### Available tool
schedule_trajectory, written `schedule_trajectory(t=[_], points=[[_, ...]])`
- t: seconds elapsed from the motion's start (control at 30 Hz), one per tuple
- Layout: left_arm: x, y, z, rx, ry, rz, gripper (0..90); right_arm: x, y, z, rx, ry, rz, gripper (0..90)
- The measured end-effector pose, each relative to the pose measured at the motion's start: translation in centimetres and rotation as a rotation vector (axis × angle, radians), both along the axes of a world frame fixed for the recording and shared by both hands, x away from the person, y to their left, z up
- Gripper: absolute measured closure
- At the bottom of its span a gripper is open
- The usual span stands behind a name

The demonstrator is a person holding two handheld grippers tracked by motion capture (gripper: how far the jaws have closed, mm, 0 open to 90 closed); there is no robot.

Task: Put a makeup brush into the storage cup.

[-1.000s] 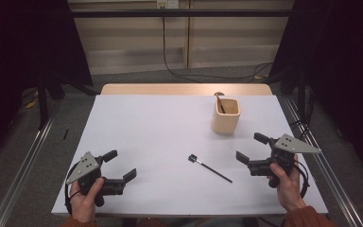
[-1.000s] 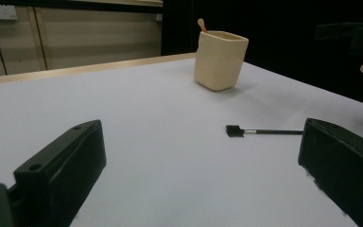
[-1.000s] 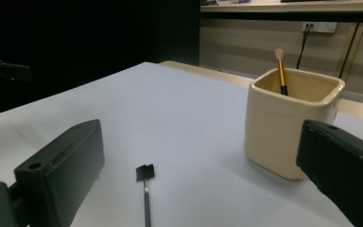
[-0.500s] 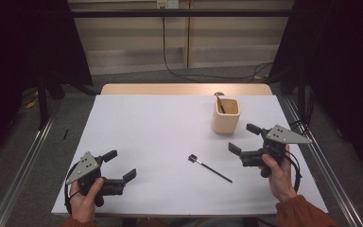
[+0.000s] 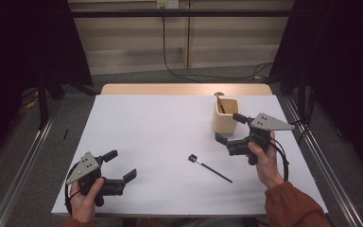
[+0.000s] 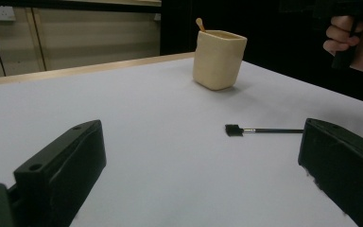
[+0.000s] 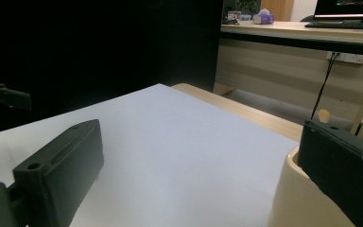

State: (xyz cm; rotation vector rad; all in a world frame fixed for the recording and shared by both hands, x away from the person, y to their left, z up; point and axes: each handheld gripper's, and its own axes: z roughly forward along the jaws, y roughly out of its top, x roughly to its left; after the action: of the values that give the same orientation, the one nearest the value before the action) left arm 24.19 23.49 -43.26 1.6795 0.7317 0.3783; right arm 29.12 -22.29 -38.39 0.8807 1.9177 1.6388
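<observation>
Right gripper [image 5: 228, 127] fingers wide apart, seemingly touching cup [image 5: 224, 116], nothing held

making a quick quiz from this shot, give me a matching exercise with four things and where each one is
Things:
1. cream cup
2. black brush
3. left claw
4. right claw

Places:
a. lying flat on the white sheet, mid-table
b. open, near the table's front left corner
c. standing toward the far right, a stick inside it
d. open, right beside the cup

Pairs: 1-c, 2-a, 3-b, 4-d
</observation>
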Motion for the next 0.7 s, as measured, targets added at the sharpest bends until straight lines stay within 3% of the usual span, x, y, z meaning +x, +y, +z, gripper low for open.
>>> schedule_trajectory(t=[0.23, 0.37, 0.5, 0.7], points=[[0.0, 0.0, 0.0, 0.001, 0.0, -0.002, 1.7, 1.2, 1.2, 0.3, 0.001, 0.007, 0.024, 0.7], [0.0, -0.1, 0.0, 0.025, -0.01, -0.01, 1.7, 1.9, 1.9, 0.4, -0.004, 0.016, 0.044, 0.6], [0.0, -0.1, 0.0, 0.014, -0.005, -0.008, 1.7, 2.2, 2.5, 0.3, -0.017, 0.027, 0.064, 0.9], [0.0, -0.1, 0.0, 0.013, -0.006, -0.007, 1.7, 2.6, 2.6, 0.1, -0.054, 0.084, 0.103, 1.5]])
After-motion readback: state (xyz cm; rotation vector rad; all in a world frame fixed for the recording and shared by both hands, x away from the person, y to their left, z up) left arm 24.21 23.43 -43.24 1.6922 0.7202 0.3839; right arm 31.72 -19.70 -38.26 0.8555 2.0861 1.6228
